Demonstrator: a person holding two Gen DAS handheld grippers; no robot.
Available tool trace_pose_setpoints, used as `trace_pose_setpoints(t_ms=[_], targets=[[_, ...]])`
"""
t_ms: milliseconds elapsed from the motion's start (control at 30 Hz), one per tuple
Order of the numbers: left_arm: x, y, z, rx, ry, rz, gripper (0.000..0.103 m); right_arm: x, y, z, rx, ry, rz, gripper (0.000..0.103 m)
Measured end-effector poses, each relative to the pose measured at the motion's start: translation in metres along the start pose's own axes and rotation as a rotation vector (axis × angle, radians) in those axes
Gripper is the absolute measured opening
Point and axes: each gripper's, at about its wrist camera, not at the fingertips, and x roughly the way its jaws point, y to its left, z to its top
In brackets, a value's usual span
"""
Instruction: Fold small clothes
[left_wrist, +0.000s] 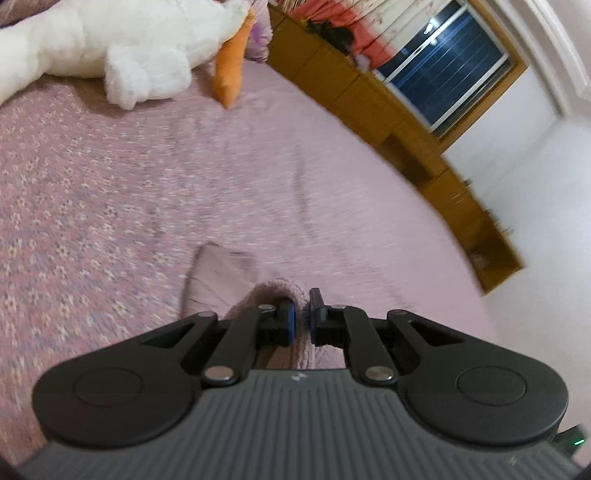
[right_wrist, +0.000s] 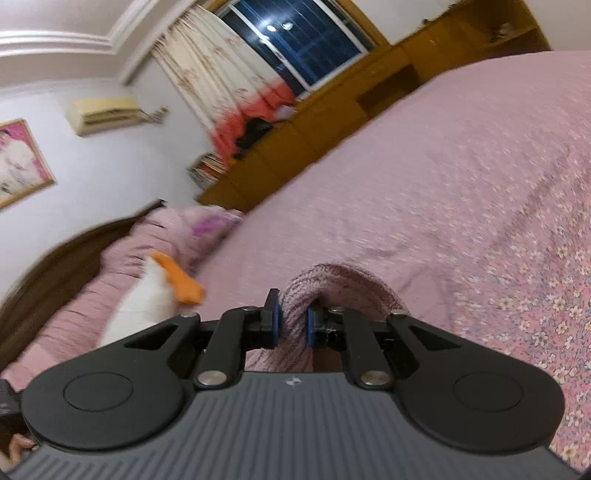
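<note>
over the pink bed, both our jaws pinch a soft, light knit garment at its edge; it sags limply toward six o'clock.

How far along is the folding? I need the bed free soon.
Done: no finished fold shows in either view. In hand: the left gripper and the right gripper are each shut on a bunch of the pink knit garment, carried above the bedspread. Left: lay it flat, fold it and set it down. The plush toy also lies on the bed.
</note>
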Motion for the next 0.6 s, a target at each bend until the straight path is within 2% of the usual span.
trace_pose_setpoints(t_ms=[233,367,467,533,567,600], targets=[[0.044,0.015,-0.011,0.080,0.062,0.127,0.010,0.040,-0.029,-0.024,-0.011,0.080,-0.168,0.016],[0.050,0.023,-0.017,0.090,0.088,0.143,0.012,0.045,-0.042,-0.036,0.000,0.080,-0.160,0.020],[0.050,0.026,-0.019,0.090,0.092,0.145,0.012,0.046,-0.041,-0.038,0.002,0.084,-0.144,0.033],[0.047,0.025,-0.019,0.086,0.098,0.145,0.013,0.044,-0.040,-0.038,0.001,0.093,-0.131,0.050],[0.044,0.024,-0.019,0.083,0.104,0.150,0.016,0.043,-0.038,-0.037,0.001,0.099,-0.122,0.056],[0.042,0.022,-0.019,0.081,0.110,0.157,0.019,0.042,-0.034,-0.036,0.002,0.106,-0.117,0.066]])
